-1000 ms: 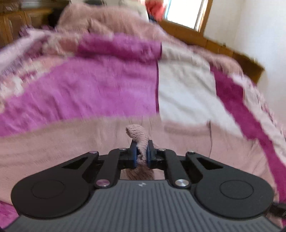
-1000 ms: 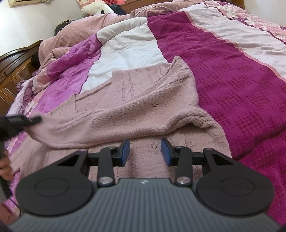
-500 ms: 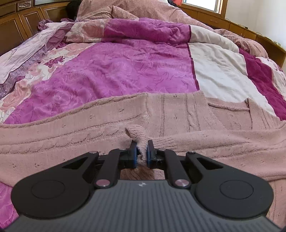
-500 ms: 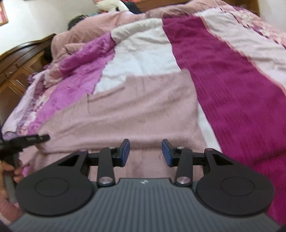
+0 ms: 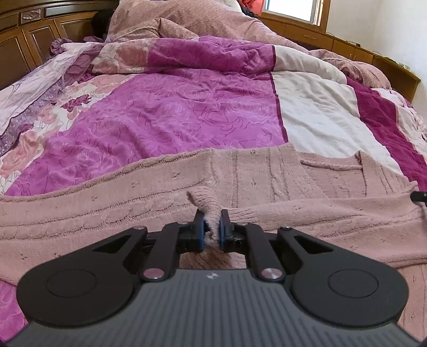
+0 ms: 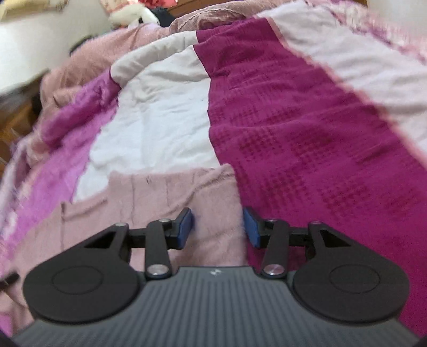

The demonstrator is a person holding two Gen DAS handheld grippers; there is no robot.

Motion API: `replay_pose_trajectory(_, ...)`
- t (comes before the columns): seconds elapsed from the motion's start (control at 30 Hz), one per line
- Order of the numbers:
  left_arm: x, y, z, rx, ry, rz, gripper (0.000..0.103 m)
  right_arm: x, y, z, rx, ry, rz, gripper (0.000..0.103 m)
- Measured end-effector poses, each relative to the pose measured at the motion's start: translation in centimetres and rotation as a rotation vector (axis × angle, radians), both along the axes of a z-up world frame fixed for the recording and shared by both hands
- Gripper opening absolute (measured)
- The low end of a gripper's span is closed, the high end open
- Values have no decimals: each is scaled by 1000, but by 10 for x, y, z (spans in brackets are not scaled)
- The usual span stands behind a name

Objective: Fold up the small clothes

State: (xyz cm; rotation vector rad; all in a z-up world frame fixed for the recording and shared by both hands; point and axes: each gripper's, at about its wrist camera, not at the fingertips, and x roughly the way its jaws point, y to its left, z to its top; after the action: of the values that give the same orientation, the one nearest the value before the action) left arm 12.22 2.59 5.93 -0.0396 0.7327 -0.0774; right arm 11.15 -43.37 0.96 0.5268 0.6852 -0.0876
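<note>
A dusty pink knitted sweater (image 5: 240,184) lies spread across the bed, with one layer folded over itself. My left gripper (image 5: 211,229) is shut on a pinched fold of the sweater, low over the garment. In the right wrist view the sweater (image 6: 170,197) lies under my right gripper (image 6: 217,227), which is open and empty, its fingers straddling the sweater's right edge. The right view is blurred.
The bed is covered by a patchwork quilt of magenta (image 5: 165,117), white (image 5: 320,117) and dark pink (image 6: 307,133) panels. Crumpled pink bedding (image 5: 186,18) lies at the far end. Wooden cabinets (image 5: 29,37) stand at the back left. A window (image 5: 293,10) is at the back.
My left gripper, still holding the fold, has lowered it onto the sweater. My right gripper has moved forward and right to the sweater's right edge, staying open.
</note>
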Motion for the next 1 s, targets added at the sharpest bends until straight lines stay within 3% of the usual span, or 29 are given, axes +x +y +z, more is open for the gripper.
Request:
replay_pose_trajectory(0.07,0,-1,0,4,-1,-3,11,0,-1,-2,51,-30,18,42)
replay_pose_trajectory(0.1,0,-1,0,2,-7,-8,11,-1,3,1,59,-51,44,34)
replay_pose_trajectory(0.13,-2,-1,2,-11,-25,-20,11,-4,6,4,47,-74,67,17)
replay_pose_trajectory(0.2,-10,-2,10,-30,-94,-49,11,-15,13,13,-25,-161,67,17)
replay_pose_trajectory(0.27,-16,-6,18,4,-157,-46,11,-26,17,20,-95,-215,12,16)
replay_pose_trajectory(0.33,-13,-7,20,26,-168,-33,12,-24,18,18,-127,-218,-14,16)
replay_pose_trajectory(0.4,-2,-6,13,38,-129,-25,12,-14,21,8,-158,-162,-7,16)
replay_pose_trajectory(0.47,10,-7,0,73,-84,-22,13,-3,24,-3,-178,-97,2,18)
replay_pose_trajectory(0.53,19,-8,-16,124,-24,-19,17,-2,23,-6,-180,-86,-11,21)
replay_pose_trajectory(0.6,19,-7,-24,164,-24,-7,38,-1,24,-3,-189,-70,-20,26)
replay_pose_trajectory(0.67,18,-6,-24,206,-30,3,51,-3,25,3,-209,-54,-25,40)
replay_pose_trajectory(0.73,16,-3,-21,214,-27,13,53,-11,25,11,-226,-54,-29,47)
replay_pose_trajectory(1.0,-12,7,8,139,-26,32,53,-60,35,46,-219,-57,-24,47)
